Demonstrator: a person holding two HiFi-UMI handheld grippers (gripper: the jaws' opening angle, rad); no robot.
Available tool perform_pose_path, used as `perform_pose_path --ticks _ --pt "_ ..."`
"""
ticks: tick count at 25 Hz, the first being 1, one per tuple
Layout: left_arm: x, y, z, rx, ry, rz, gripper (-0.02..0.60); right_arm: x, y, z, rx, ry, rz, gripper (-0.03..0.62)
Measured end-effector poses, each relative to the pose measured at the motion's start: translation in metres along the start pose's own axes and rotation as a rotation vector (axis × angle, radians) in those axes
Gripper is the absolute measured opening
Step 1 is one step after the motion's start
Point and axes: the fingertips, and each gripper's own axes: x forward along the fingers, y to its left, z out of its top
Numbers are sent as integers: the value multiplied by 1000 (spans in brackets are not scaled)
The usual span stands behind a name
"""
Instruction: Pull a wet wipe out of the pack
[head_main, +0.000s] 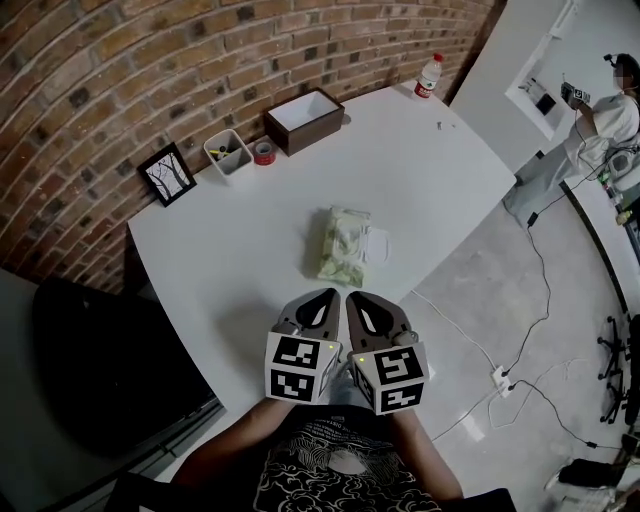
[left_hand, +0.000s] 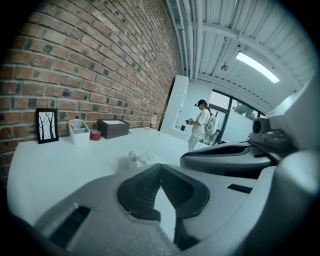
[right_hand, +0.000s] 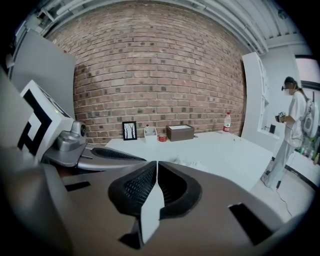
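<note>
The soft, crinkly pale-green wet wipe pack lies mid-way along the smooth white bench. Near its front edge, the left hand-held gripper and right hand-held gripper are both clenched and empty.

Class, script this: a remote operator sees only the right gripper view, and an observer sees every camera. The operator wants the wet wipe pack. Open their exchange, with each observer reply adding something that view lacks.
Operator: My own gripper body hides most of the pack. Where does it lie?
Observer: The head view shows the pale green soft wet wipe pack flat on the white table, straight ahead of the left gripper and right gripper, touching neither.
Operator: Is the left gripper free?
Observer: Yes. The left gripper view shows its fingers closed together on nothing.
</note>
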Motion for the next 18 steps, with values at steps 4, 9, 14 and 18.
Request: perform_pose_path --ticks 4,9,14,18 --pt "2 5 -7 -17 15 30 12 7 -2 -1 -9 1 28 20" --pt "17 11 0 -45 -10 72 12 22 -13 2 -37 4 78 20" --pt "36 12 2 -60 -7 114 12 38 -28 3 -63 26 123 20" --pt "49 17 1 -67 10 150 12 51 -37 2 -75 47 157 20"
